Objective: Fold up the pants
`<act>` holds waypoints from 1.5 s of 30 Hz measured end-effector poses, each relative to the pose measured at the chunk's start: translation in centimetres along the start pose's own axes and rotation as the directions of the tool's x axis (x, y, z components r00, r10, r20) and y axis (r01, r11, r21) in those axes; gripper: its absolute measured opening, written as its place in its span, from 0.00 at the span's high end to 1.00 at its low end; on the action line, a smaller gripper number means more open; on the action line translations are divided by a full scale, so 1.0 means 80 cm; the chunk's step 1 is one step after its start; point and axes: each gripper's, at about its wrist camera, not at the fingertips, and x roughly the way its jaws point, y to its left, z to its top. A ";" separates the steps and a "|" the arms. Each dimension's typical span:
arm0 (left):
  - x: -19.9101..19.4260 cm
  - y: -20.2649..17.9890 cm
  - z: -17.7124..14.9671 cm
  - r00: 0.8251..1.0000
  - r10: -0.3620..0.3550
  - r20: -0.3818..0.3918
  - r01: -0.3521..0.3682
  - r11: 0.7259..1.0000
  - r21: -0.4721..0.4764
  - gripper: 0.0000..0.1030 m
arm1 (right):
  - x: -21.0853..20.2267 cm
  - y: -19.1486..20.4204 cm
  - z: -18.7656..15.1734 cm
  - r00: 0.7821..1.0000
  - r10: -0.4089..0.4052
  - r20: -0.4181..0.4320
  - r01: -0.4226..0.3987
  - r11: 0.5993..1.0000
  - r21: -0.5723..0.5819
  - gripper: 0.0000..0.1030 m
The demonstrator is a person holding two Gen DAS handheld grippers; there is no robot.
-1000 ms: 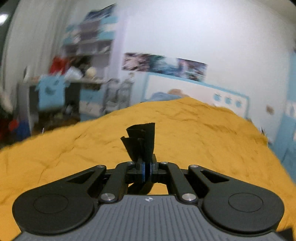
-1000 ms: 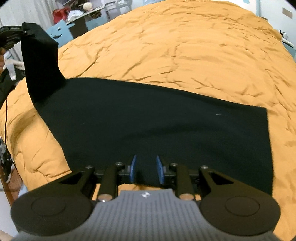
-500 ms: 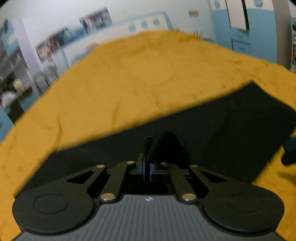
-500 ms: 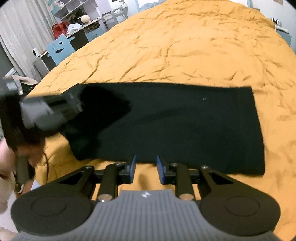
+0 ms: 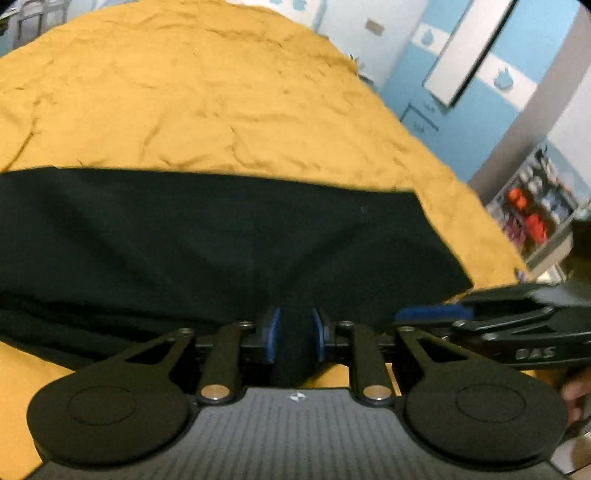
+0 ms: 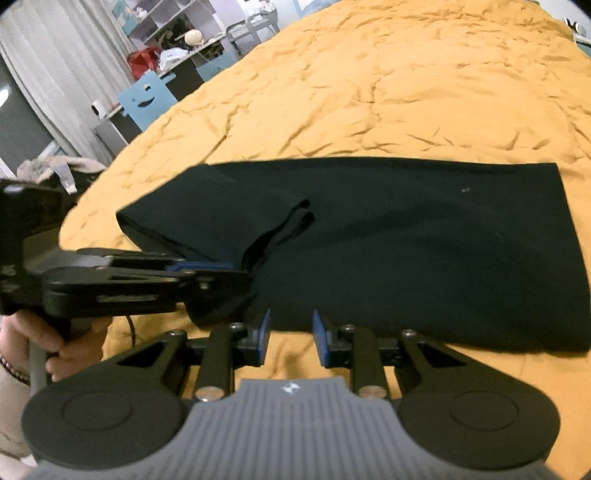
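Both pairs of jaws stand a little apart, at a narrow gap. On the left gripper [image 5: 294,330] the jaws have just been opening: a fold of the black pants [image 5: 207,236] sits between the blue pads, but the pads no longer press on it. In the right wrist view that same gripper [image 6: 243,275] reaches in from the left edge, held by a hand [image 6: 55,343], with its tips at the near corner of the folded-over flap. The right gripper [image 6: 291,332] hovers at the near edge of the pants [image 6: 424,251], its pads parted with only the orange bedspread [image 6: 369,81] showing in the gap, so it grips nothing. From the left wrist camera the right gripper [image 5: 430,314] comes in low at the right side, a blue pad visible at its tip, close beside the left one. The pants lie flat across the bedspread [image 5: 207,92] as a long dark band, with the left end doubled back over the middle so that 2 layered hems show where the flap ends. The right end lies square and smooth. Beyond the bed, at the upper left of the right wrist view, are a blue chair [image 6: 147,98] with a face cut into its back and cluttered shelves [image 6: 173,22].
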 end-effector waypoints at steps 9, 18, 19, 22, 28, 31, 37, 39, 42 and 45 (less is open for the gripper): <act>0.000 0.062 0.036 0.981 0.183 0.066 -0.173 0.975 -0.142 0.77 | 0.060 -0.013 0.054 0.992 0.123 0.029 -0.126 0.972 0.200 0.74; 0.002 0.090 0.033 0.972 0.225 0.069 -0.208 0.958 -0.196 0.77 | 0.107 -0.040 0.078 0.983 0.177 0.050 -0.182 0.898 0.401 0.68; 0.001 0.093 0.034 0.971 0.229 0.070 -0.212 0.957 -0.198 0.77 | 0.108 -0.039 0.080 0.979 0.193 0.060 -0.201 0.893 0.402 0.69; 0.000 0.103 0.034 0.969 0.236 0.068 -0.217 0.953 -0.214 0.77 | 0.122 -0.039 0.085 0.976 0.214 0.037 -0.210 0.885 0.416 0.70; -0.006 0.118 0.021 0.963 0.264 0.048 -0.247 0.941 -0.231 0.77 | 0.159 -0.053 0.070 0.967 0.255 0.000 -0.217 0.826 0.521 0.87; -0.012 0.120 0.017 0.962 0.269 0.048 -0.251 0.940 -0.232 0.77 | 0.153 -0.046 0.068 0.960 0.279 0.030 -0.253 0.814 0.523 1.00; -0.024 0.119 0.015 0.961 0.277 0.014 -0.270 0.945 -0.185 0.78 | 0.113 -0.031 0.071 0.968 0.245 0.046 -0.239 0.856 0.458 1.00; -0.021 0.119 0.015 0.955 0.297 -0.020 -0.297 0.942 -0.156 0.79 | 0.129 -0.036 0.065 0.974 0.224 0.007 -0.200 0.855 0.478 1.00; -0.019 0.119 0.012 0.946 0.316 -0.076 -0.324 0.937 -0.129 0.81 | 0.147 -0.044 0.053 0.971 0.235 -0.041 -0.179 0.833 0.524 1.00; -0.023 0.123 0.008 0.947 0.310 -0.084 -0.319 0.939 -0.128 0.81 | 0.134 -0.043 0.054 0.979 0.201 -0.014 -0.167 0.849 0.501 0.91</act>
